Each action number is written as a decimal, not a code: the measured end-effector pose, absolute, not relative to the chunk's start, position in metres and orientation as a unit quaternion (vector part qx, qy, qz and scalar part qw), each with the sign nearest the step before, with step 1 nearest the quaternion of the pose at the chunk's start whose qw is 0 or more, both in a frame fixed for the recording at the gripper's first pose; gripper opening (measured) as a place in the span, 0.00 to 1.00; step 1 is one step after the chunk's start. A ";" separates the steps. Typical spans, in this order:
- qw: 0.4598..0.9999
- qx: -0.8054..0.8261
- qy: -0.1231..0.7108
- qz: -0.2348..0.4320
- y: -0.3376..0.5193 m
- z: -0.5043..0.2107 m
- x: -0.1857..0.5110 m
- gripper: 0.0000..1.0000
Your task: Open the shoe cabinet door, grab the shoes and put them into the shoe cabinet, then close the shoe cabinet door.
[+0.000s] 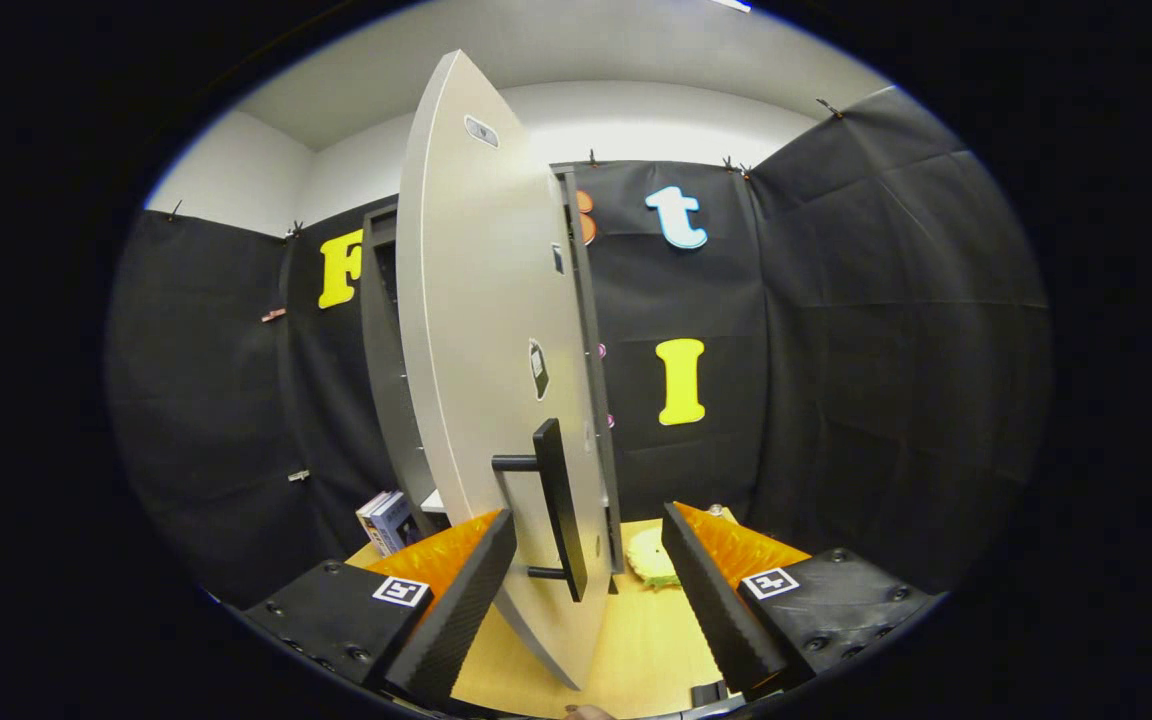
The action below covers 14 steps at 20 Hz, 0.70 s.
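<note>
Your gripper [586, 590] is spread wide and grasps nothing, with the shoe cabinet door [481, 350] standing edge-on between its fingers, swung partly out from the dark cabinet body [381, 370] at the far left. The door looks like a stiff, light, smooth panel that swings freely on its hinges. Take hold at the bar handle [558, 505] just ahead of you, closing squarely across the bar, since the slick panel face offers no purchase.

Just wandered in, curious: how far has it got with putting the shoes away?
Done: the cabinet door stands swung open. In hand: the open gripper straddles the door's black handle, fingers apart and not pressing it. Left: fetching the shoes, placing them inside, and closing the door.
</note>
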State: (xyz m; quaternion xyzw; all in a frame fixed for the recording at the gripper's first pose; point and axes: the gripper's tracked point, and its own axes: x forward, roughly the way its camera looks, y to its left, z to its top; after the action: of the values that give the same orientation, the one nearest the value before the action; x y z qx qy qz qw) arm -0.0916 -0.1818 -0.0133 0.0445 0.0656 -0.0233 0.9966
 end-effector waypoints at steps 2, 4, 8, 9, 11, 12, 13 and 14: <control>0.997 0.041 0.065 -0.019 -0.162 -0.014 -0.087 0.97; 0.997 0.041 0.067 -0.007 -0.138 -0.017 -0.079 0.97; 0.997 0.043 0.067 0.013 -0.096 -0.020 -0.057 0.98; 0.997 0.046 0.065 0.017 -0.088 -0.020 -0.052 0.98; 0.996 0.051 0.063 0.029 -0.068 -0.020 -0.042 0.98; 0.996 0.050 0.062 0.037 -0.057 -0.021 -0.037 0.98; 0.996 0.047 0.062 0.042 -0.049 -0.023 -0.032 0.98; 0.996 0.043 0.061 0.044 -0.042 -0.024 -0.029 0.98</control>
State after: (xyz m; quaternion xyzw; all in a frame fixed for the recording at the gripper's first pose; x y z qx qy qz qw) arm -0.0285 -0.0422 -0.0238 0.0432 0.0609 0.0441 0.9962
